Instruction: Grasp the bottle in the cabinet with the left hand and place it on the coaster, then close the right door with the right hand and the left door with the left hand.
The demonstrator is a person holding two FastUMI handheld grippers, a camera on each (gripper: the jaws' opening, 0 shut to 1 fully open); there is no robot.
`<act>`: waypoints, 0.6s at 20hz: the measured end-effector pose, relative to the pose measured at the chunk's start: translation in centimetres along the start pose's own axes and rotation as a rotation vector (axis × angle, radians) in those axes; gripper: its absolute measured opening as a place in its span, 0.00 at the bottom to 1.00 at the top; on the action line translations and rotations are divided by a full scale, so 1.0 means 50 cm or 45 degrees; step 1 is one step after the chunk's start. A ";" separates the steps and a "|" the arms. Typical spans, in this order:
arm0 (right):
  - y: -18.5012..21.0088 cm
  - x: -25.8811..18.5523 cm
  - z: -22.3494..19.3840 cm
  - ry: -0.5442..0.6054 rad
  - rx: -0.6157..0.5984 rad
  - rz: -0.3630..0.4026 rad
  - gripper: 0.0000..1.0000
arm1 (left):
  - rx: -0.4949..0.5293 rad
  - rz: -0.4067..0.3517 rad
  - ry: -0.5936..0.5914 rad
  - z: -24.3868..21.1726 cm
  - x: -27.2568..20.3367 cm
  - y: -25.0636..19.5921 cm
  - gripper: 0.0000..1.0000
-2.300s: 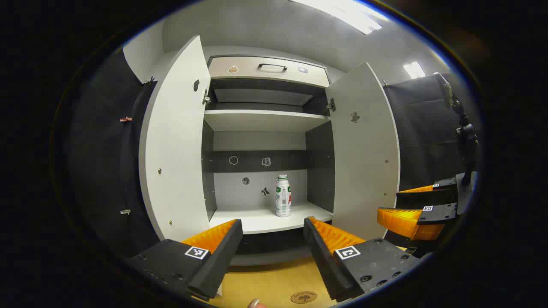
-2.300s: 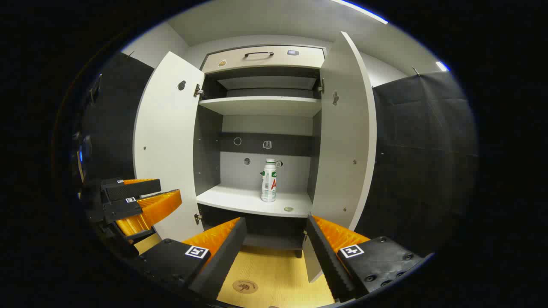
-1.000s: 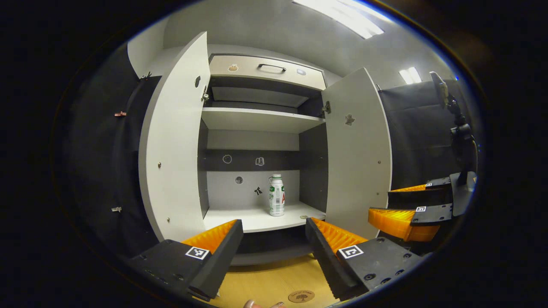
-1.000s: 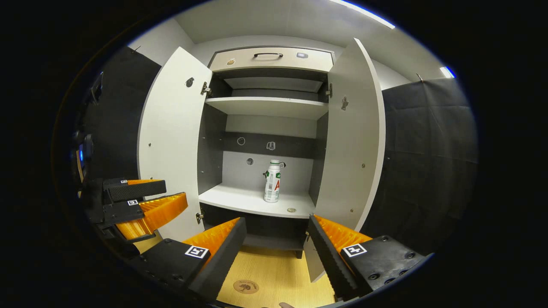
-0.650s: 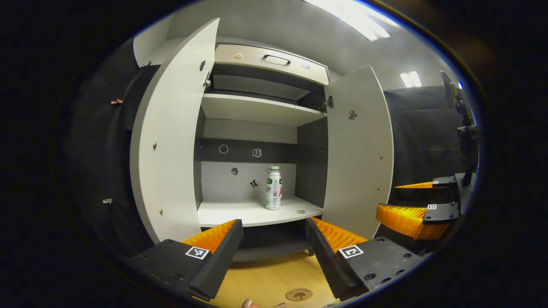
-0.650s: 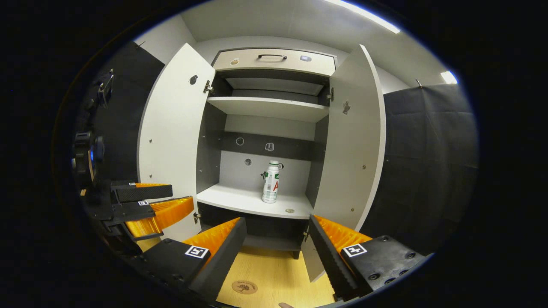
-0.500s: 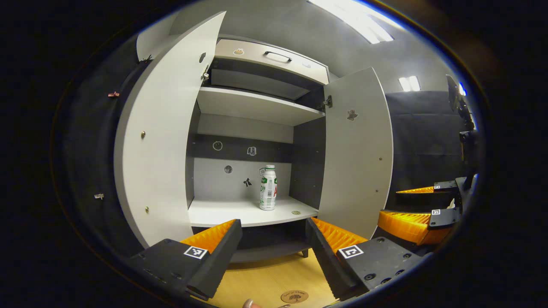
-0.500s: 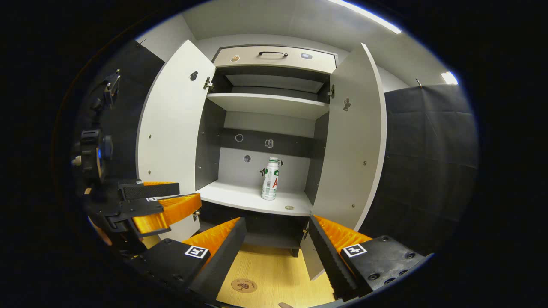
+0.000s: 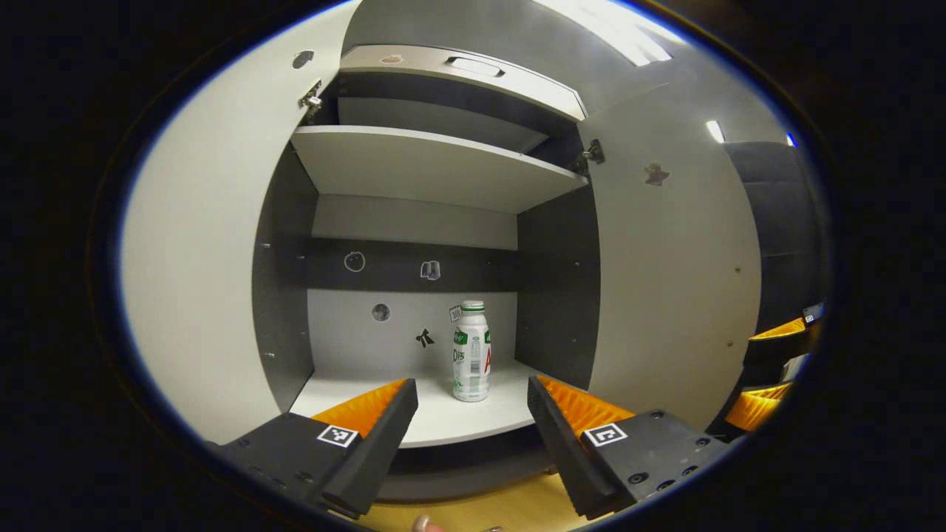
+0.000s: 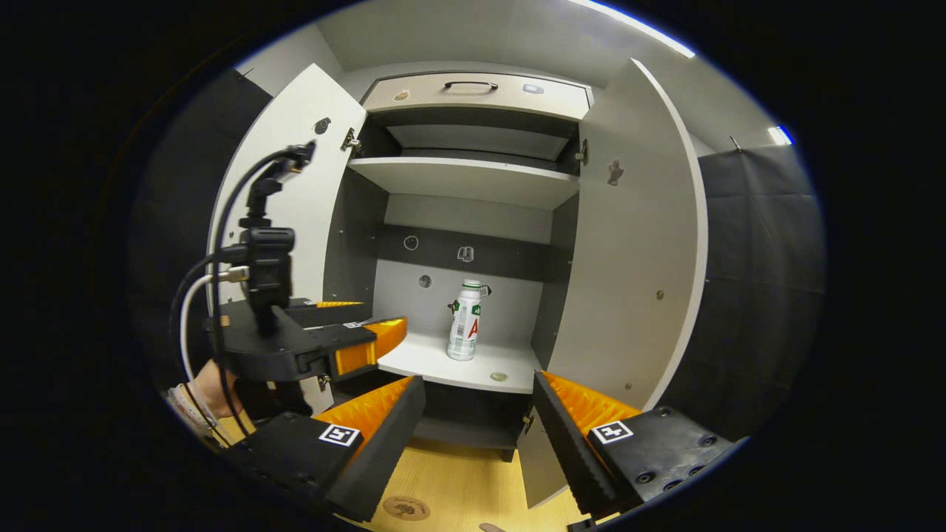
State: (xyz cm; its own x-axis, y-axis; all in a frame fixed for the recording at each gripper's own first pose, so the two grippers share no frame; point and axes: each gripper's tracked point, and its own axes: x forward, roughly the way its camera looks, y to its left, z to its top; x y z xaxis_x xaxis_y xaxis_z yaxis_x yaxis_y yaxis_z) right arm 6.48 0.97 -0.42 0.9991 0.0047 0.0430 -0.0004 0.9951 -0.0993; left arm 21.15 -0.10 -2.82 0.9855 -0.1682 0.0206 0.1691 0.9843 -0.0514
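Observation:
A white bottle (image 9: pixel 471 352) with a green cap stands upright on the cabinet's lower shelf (image 9: pixel 436 417), also seen as the bottle (image 10: pixel 464 320) in the right gripper view. My left gripper (image 9: pixel 469 410) is open, its fingers just short of the shelf edge, the bottle ahead between them. From the right gripper view the left gripper (image 10: pixel 369 332) reaches toward the shelf (image 10: pixel 473 369) from the left. My right gripper (image 10: pixel 477 417) is open and empty, below the shelf. A round brown coaster (image 10: pixel 406 507) lies on the wooden table (image 10: pixel 473 488). Both doors, left (image 10: pixel 288 214) and right (image 10: pixel 635 244), stand open.
An upper shelf (image 10: pixel 465 181) and a top drawer with a handle (image 10: pixel 471 86) sit above. A small round disc (image 10: pixel 499 377) lies on the lower shelf near its front edge. A person's hand (image 10: pixel 199 403) holds the left gripper. Black cloth walls flank the cabinet.
My left gripper has moved forward toward the cabinet, so the bottle and shelf loom larger between its fingers. The right gripper has stayed nearly still. Both remain open.

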 end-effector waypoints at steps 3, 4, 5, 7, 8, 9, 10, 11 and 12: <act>-0.023 0.045 -0.008 -0.006 -0.013 0.001 0.98 | 0.080 -0.025 -0.007 -0.007 0.117 -0.008 0.95; -0.025 0.060 -0.012 -0.001 -0.013 0.010 0.98 | 0.097 -0.031 -0.004 -0.012 0.152 -0.008 0.95; -0.028 0.074 -0.017 0.004 -0.017 0.019 0.98 | 0.102 -0.036 -0.003 -0.019 0.184 -0.009 0.95; -0.029 0.100 -0.021 0.007 -0.022 0.037 0.98 | 0.089 -0.067 -0.018 -0.031 0.241 -0.016 0.95; -0.026 0.110 -0.023 0.009 -0.014 0.052 0.98 | 0.079 -0.071 -0.021 -0.039 0.268 -0.015 0.95; -0.024 0.121 -0.025 0.013 -0.001 0.066 0.98 | 0.073 -0.074 -0.015 -0.049 0.293 -0.012 0.95; -0.021 0.130 -0.029 0.017 0.012 0.079 0.98 | 0.071 -0.074 -0.001 -0.059 0.314 -0.009 0.95; -0.020 0.140 -0.033 0.022 0.019 0.090 0.98 | 0.071 -0.065 0.011 -0.070 0.334 -0.003 0.95; -0.021 0.150 -0.038 0.030 0.022 0.095 0.98 | 0.073 -0.049 0.018 -0.077 0.350 0.005 0.95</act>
State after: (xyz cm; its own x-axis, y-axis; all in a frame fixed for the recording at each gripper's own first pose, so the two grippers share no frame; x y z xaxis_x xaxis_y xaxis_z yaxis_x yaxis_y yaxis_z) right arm 14.03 -0.26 -1.90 0.9969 0.0771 0.0125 -0.0758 0.9936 -0.0843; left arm 38.48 -3.02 -6.33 0.9784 -0.2065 0.0077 0.2064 0.9784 0.0063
